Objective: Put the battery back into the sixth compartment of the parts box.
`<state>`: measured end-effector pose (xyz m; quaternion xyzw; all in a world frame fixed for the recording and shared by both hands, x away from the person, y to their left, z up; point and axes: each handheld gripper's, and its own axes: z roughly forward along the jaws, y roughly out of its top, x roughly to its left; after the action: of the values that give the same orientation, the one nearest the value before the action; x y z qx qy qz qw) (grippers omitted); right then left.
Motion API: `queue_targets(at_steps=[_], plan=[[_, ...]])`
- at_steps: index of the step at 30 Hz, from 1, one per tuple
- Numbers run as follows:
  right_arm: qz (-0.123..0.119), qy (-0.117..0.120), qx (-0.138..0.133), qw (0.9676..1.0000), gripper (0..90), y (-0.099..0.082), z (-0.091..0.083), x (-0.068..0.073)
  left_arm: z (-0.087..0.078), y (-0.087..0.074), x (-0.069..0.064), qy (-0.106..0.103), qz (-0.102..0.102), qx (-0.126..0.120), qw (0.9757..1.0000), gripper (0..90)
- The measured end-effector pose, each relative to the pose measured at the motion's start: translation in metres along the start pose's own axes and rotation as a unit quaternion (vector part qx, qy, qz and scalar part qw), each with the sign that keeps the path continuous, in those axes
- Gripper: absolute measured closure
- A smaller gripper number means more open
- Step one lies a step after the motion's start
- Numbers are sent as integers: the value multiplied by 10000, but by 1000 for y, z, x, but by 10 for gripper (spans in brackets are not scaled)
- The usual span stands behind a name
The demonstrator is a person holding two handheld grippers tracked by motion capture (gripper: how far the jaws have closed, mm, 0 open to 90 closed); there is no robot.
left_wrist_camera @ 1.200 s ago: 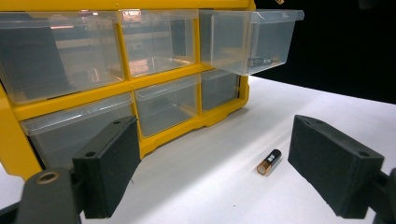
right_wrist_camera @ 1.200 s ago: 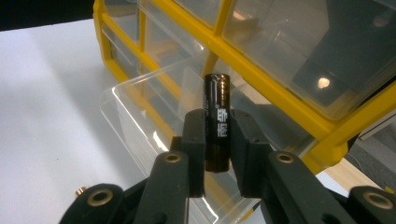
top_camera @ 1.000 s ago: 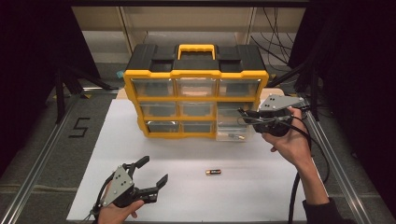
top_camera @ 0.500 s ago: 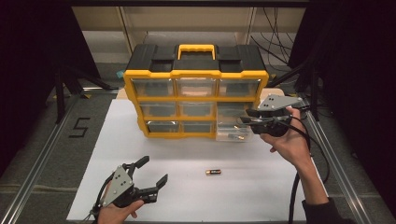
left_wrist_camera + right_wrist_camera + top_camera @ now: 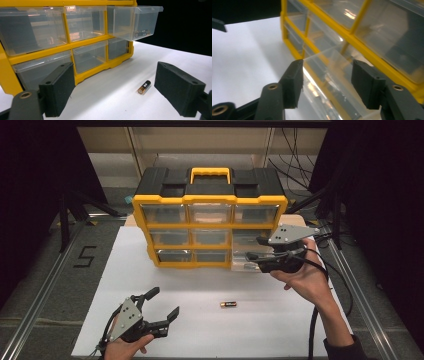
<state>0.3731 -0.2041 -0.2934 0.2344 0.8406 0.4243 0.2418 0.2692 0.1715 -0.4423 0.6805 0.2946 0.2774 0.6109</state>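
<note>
A yellow-and-black drawer cabinet (image 5: 210, 215) stands at the back of the white table (image 5: 280, 330), its middle-right clear drawer (image 5: 133, 22) pulled out, and the right gripper (image 5: 257, 249) hangs at that drawer's front with jaws spread and gripping nothing. To do this well, I judge it should keep the drawer level and steady so the opening stays clear. The left gripper (image 5: 160, 305), also spread and empty, rests low near the table's front, while the battery (image 5: 228, 304) lies flat between the two grippers, long axis running left to right across the table.
</note>
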Motion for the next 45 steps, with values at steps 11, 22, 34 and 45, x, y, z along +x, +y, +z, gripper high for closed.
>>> queue_targets(at_steps=[11,22,34,45], plan=[[-308,591,127,9977,326,7,7,26,0,0,0,5,-11,-7,10000,162],[-623,1090,591,9903,301,0,24,46,-1,0,0,10,-10,-13,10000,163],[-779,1323,1293,9796,298,-20,53,53,-1,0,0,10,-12,-24,10000,162],[-919,1472,1772,9688,327,-36,76,61,-1,1,0,10,-12,-25,10000,163]])
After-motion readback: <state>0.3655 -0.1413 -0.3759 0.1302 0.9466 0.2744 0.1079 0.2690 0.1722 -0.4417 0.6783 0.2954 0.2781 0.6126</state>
